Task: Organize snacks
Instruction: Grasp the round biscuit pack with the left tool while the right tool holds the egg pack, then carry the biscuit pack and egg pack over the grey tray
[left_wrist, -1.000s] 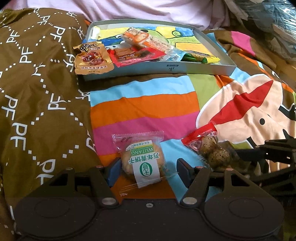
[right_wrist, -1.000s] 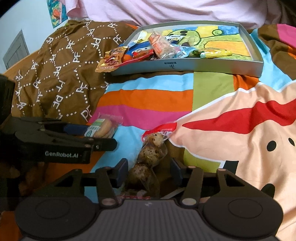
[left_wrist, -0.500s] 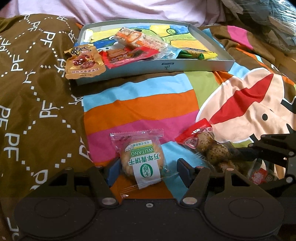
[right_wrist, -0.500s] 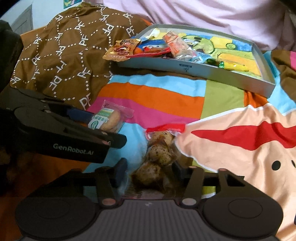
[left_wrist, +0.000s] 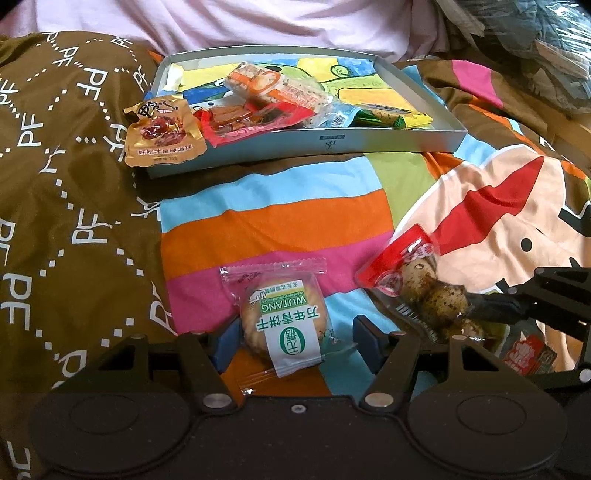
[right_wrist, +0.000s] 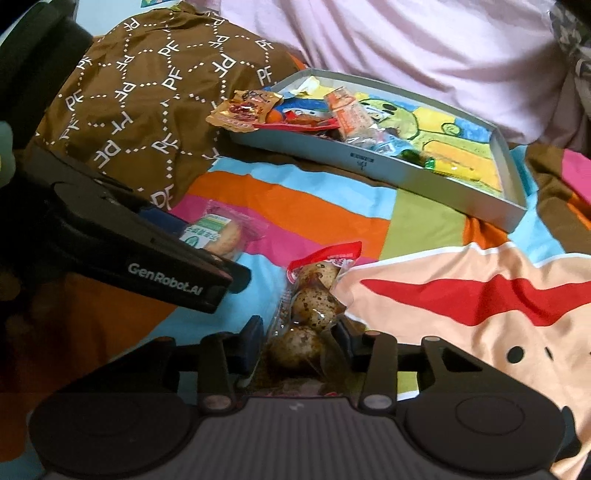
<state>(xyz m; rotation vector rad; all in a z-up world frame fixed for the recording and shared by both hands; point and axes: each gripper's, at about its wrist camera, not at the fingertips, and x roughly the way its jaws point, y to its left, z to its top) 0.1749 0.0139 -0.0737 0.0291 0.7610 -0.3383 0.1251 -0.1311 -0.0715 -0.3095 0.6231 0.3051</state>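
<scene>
Your left tool (left_wrist: 291, 338) wide open around cookie pack (left_wrist: 282, 325), not pinching; your right tool (right_wrist: 297, 338) squeezes egg pack (right_wrist: 314, 295), long way pointing ahead; both on bed's near edge; tray (left_wrist: 369, 142) straight ahead, far edge.
</scene>
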